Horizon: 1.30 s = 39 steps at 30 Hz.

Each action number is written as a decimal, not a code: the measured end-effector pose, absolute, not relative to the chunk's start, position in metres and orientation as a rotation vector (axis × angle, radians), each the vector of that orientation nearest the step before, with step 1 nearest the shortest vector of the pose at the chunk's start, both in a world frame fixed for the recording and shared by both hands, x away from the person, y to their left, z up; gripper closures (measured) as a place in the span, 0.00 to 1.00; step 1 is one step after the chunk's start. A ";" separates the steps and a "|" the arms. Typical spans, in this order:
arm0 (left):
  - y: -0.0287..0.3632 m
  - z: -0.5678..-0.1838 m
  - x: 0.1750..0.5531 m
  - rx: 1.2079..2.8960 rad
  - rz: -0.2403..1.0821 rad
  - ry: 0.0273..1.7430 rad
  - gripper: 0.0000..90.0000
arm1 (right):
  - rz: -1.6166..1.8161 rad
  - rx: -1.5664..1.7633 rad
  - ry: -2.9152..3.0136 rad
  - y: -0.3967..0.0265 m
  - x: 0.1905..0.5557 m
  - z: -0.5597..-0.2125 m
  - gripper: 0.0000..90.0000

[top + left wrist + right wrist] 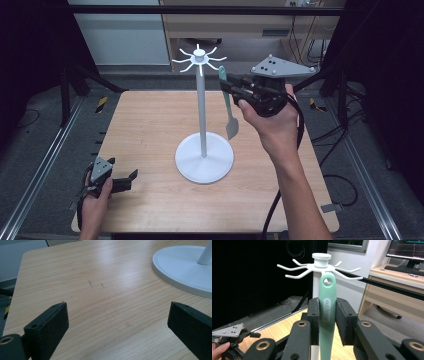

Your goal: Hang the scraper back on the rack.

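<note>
A white hook stand (pixel 202 107) rises from a round base (pixel 204 158) at the middle of the wooden table (pixel 150 120); its hooks (pixel 199 59) spread at the top. My right gripper (pixel 231 88) is shut on a mint-green spatula (pixel 229 102) that hangs upright just right of the pole. In the right gripper view the spatula handle (pixel 327 307) sits between the pads, its hole (pixel 328 282) close to the hooks (pixel 319 267). My left gripper (pixel 129 181) rests open at the table's front left, nothing between its fingers (pixel 47 326). The base (pixel 185 270) lies ahead of it to the right.
Black frame posts (pixel 67 80) and rails border the table. A wooden desk (pixel 230 25) stands behind it. Cables (pixel 345 185) trail on the floor at the right. In the right gripper view, the left hand and gripper (pixel 230 336) show far off, and a monitor (pixel 407 248) sits on a desk.
</note>
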<state>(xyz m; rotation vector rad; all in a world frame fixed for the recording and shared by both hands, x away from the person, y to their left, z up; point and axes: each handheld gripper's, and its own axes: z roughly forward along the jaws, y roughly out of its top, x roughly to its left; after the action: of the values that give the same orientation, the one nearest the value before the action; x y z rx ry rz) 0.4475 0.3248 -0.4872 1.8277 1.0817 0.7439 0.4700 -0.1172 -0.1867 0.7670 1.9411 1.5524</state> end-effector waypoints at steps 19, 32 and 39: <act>0.324 -0.488 0.448 1.834 0.741 1.076 0.03 | 1.548 0.775 1.969 -0.113 0.480 -0.190 0.82; 0.323 -0.488 0.448 1.835 0.739 1.074 0.03 | 1.551 0.780 1.975 -0.108 0.486 -0.190 0.82; 0.323 -0.488 0.448 1.835 0.737 1.074 0.03 | 1.545 0.777 1.970 -0.107 0.485 -0.191 0.82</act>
<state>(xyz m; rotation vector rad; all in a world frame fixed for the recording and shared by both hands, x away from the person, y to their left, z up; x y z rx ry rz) 0.4479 0.3229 -0.4877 1.8352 1.0739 0.7368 0.4850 -0.1072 -0.1910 0.7765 1.9701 1.5454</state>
